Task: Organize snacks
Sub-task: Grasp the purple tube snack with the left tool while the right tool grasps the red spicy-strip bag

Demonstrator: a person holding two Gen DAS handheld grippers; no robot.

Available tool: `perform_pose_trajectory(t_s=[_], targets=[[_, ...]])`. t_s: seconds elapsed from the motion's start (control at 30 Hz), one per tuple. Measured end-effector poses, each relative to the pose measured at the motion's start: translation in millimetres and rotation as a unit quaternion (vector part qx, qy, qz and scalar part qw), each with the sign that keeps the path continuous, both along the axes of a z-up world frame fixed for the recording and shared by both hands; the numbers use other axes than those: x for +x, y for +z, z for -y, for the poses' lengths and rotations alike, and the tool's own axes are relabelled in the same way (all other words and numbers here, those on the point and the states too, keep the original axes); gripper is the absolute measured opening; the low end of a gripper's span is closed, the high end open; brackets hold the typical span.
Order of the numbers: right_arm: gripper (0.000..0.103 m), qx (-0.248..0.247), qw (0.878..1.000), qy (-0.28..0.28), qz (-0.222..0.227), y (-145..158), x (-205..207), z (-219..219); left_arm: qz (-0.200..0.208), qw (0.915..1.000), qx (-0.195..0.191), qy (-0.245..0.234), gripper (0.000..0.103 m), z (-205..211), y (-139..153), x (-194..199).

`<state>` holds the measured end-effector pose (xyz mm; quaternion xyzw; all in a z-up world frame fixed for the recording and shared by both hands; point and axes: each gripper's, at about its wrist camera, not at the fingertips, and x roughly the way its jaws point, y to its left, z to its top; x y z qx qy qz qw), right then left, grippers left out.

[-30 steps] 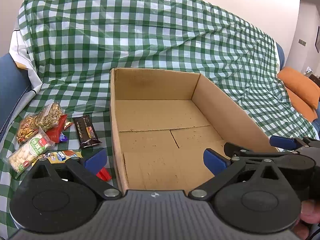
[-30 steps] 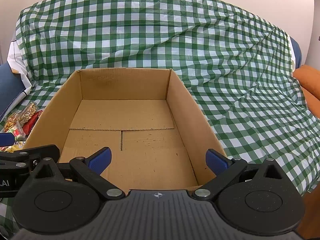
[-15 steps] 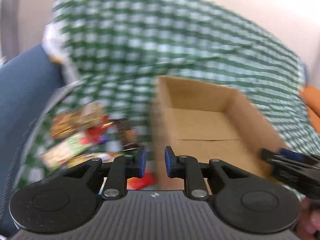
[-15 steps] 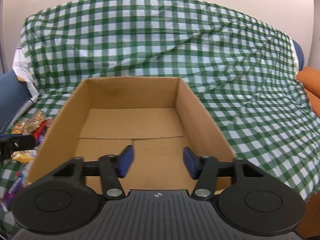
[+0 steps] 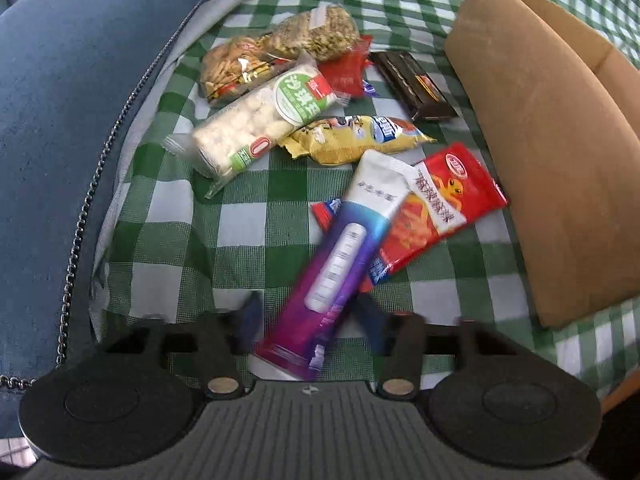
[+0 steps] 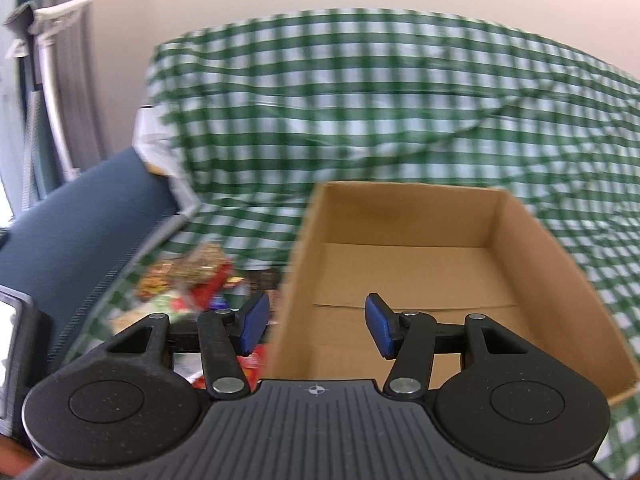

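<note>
Left wrist view shows my left gripper (image 5: pixel 308 316) opening astride the purple packet (image 5: pixel 332 268), pads not yet pressing it, left of the cardboard box (image 5: pixel 560 168), so I should close squarely across its width; right gripper (image 6: pixel 316 324) opening, empty.

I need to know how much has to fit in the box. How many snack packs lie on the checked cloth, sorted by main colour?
Clear bags showing their contents: 3
Red packs: 2
Yellow pack: 1
Dark brown bar: 1
Purple-and-white pack: 1
Total: 8
</note>
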<state>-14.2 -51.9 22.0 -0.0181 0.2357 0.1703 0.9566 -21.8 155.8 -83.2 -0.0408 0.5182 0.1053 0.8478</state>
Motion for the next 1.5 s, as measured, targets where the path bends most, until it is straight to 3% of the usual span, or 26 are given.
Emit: perform_pose_trajectory(t_s=[0.1, 0.37, 0.47, 0.53, 0.57, 0.6, 0.7, 0.77, 0.8, 0.93, 1.1, 1.23, 1.33, 1.37, 1.43, 1.5], targets=[[0.057, 0.006, 1.0, 0.03, -0.005, 3, -5, -18, 0.012, 0.999, -0.04, 0.015, 0.028, -10, 9, -10], [0.057, 0.01, 0.994, 0.082, -0.066, -9, -4, -62, 0.035, 0.9864, -0.115, 0.112, 0.026, -48, 29, -29], [0.058, -0.006, 0.991, 0.087, -0.103, -24, 4, -82, 0.039, 0.984, -0.109, 0.136, 0.026, -55, 31, -30], [0.058, -0.044, 0.991, 0.087, -0.092, -33, 6, -103, 0.043, 0.9831, -0.106, 0.143, 0.026, -57, 33, -30], [0.058, -0.039, 0.989, 0.091, -0.108, -38, 9, -107, 0.045, 0.9828, -0.104, 0.146, 0.026, -59, 34, -30], [0.058, -0.039, 0.988, 0.088, -0.117, -42, 10, -113, 0.046, 0.9824, -0.103, 0.149, 0.026, -60, 35, -31], [0.065, -0.112, 0.985, 0.08, -0.099, -65, 6, -141, 0.044, 0.9818, -0.102, 0.154, 0.026, -64, 35, -31], [0.071, -0.105, 0.984, 0.064, -0.129, -72, 10, -145, 0.043, 0.9821, -0.101, 0.153, 0.026, -65, 33, -30], [0.08, -0.099, 0.982, 0.045, -0.151, -78, 16, -145, 0.043, 0.9823, -0.099, 0.153, 0.026, -65, 32, -29], [0.09, -0.059, 0.974, -0.017, -0.219, -98, 39, -137, 0.039, 0.9826, -0.095, 0.155, 0.026, -67, 29, -27], [0.097, -0.009, 0.965, -0.062, -0.253, -115, 65, -133, 0.034, 0.9835, -0.093, 0.152, 0.026, -67, 26, -27], [0.103, -0.026, 0.963, -0.077, -0.257, -120, 71, -146, 0.031, 0.9836, -0.093, 0.152, 0.026, -68, 25, -27], [0.101, -0.062, 0.968, -0.059, -0.236, -122, 73, -160, 0.03, 0.9828, -0.096, 0.155, 0.026, -69, 25, -27], [0.095, -0.069, 0.97, -0.05, -0.228, -121, 72, -161, 0.03, 0.9826, -0.097, 0.156, 0.026, -69, 25, -27], [0.081, -0.079, 0.974, -0.023, -0.213, -117, 66, -164, 0.031, 0.9823, -0.098, 0.157, 0.026, -67, 26, -27], [0.055, -0.086, 0.975, 0.006, -0.203, -111, 60, -162, 0.032, 0.9823, -0.099, 0.156, 0.026, -66, 27, -27]])
